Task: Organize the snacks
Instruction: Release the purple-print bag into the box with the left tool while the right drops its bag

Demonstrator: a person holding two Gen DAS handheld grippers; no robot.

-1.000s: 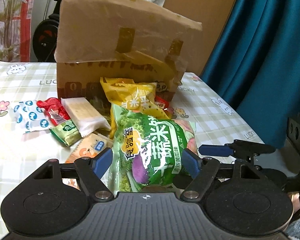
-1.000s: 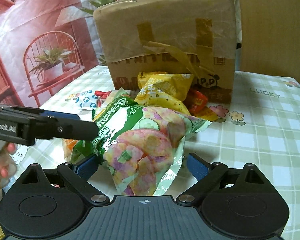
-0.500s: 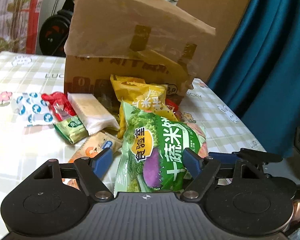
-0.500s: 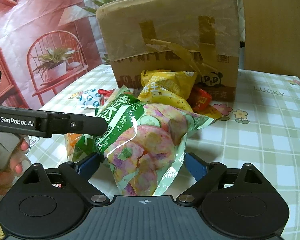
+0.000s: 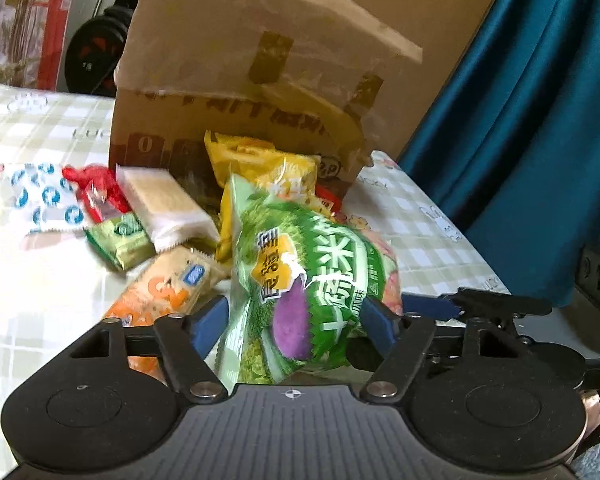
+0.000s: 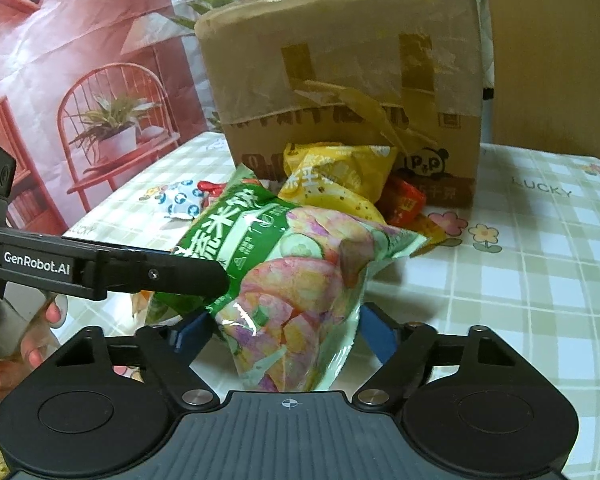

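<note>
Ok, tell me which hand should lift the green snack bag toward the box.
Probably both together. The green snack bag sits between the closing jaws of the left gripper and the right gripper alike. If only one, right: its side toward the cardboard box looks less cluttered.

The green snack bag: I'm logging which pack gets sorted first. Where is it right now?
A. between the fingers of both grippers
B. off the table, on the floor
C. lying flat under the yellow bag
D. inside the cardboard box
A: the green snack bag sits between the closing fingers of the left gripper and of the right gripper, in front of the cardboard box.
</note>
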